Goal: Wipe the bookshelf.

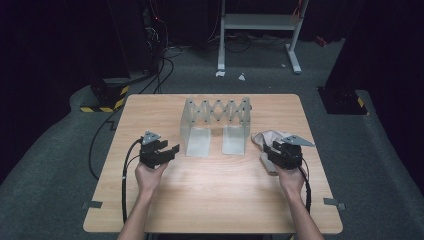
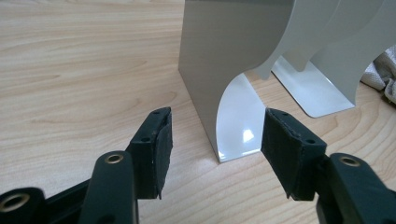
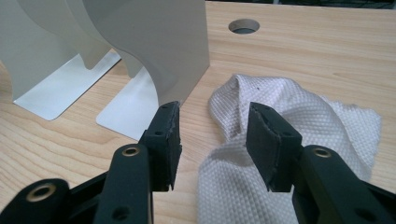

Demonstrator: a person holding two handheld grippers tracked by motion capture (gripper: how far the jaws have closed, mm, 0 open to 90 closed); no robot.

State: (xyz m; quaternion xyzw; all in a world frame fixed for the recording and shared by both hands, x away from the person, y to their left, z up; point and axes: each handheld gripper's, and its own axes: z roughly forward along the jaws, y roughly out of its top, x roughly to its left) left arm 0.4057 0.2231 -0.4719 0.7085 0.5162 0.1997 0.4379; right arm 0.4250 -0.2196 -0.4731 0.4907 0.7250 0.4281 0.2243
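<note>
A: Where's the cloth (image 3: 289, 140)?

B: Crumpled on the table (image 1: 210, 200), on the right side, just beside the right foot of the rack (image 1: 216, 125). The right gripper (image 3: 212, 123) hangs over it, jaws spread, nothing pinched; a raised fold of cloth stands between the pads (image 3: 261, 135), though I can't tell if they touch it.

A: And the left gripper (image 2: 215, 140)?

B: Also spread and empty, low over the table, pointing at the near corner of the rack's left foot.

A: So which step is this?

B: I'd say the approach: right hand lined up for a grab on the cloth, left perhaps ready to steady the rack.

A: Next move?

B: Probably lower the right jaws around that fold and close firmly, keeping clear of the rack's edge beside it.
</note>
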